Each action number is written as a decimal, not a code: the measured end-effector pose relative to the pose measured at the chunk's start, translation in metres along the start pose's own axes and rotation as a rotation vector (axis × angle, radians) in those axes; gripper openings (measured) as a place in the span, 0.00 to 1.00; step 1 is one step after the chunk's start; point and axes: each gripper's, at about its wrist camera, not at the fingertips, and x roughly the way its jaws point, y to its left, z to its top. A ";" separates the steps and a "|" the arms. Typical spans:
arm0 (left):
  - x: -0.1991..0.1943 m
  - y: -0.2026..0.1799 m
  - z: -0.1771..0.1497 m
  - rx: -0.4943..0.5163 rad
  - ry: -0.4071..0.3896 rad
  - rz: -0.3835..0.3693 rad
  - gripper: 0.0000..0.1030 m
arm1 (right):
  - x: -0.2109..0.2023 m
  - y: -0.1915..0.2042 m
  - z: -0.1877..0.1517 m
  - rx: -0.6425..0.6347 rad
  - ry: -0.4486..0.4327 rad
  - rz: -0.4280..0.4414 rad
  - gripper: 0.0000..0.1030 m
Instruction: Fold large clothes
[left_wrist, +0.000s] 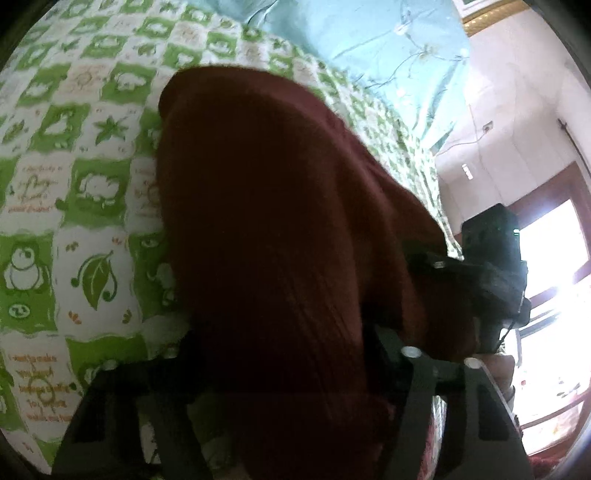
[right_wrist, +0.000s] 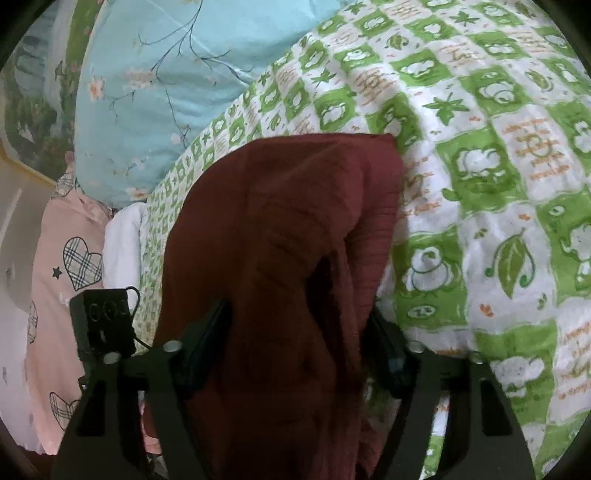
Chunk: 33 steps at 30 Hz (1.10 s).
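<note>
The dark red garment (right_wrist: 280, 258) hangs between the fingers of the right gripper (right_wrist: 299, 350), which is clenched on a thick bunch of the cloth. Its far edge lies folded on the green-and-white checked bed cover (right_wrist: 498, 177), and the corner of this edge points to the right. In the left wrist view the same garment (left_wrist: 280, 229) fills the middle of the picture and passes down between the fingers of the left gripper (left_wrist: 280, 373); this claw also grasps the cloth, though the fabric hides most of the fingers.

To the right of the garment, in the right wrist view, the bed cover lies open and flat up to the picture border. To the left the room is narrower: a light blue pillow with flower branches (right_wrist: 155, 96) stands near, and a pink cloth with checked hearts (right_wrist: 62, 266) lies beside the cover's edge. In the left wrist view the right gripper (left_wrist: 491, 269) appears at the garment's right side, before a bright window (left_wrist: 554, 251).

The cover has orange writing in some white squares, but it is too blurred to read.
</note>
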 end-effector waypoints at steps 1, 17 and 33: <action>-0.004 -0.003 -0.001 0.013 -0.018 0.009 0.53 | 0.000 0.000 -0.002 0.026 -0.010 0.029 0.44; -0.189 0.025 -0.058 0.056 -0.219 0.158 0.44 | 0.053 0.143 -0.055 -0.174 0.009 0.247 0.37; -0.222 0.122 -0.133 -0.210 -0.263 0.214 0.64 | 0.141 0.158 -0.095 -0.158 0.166 0.169 0.51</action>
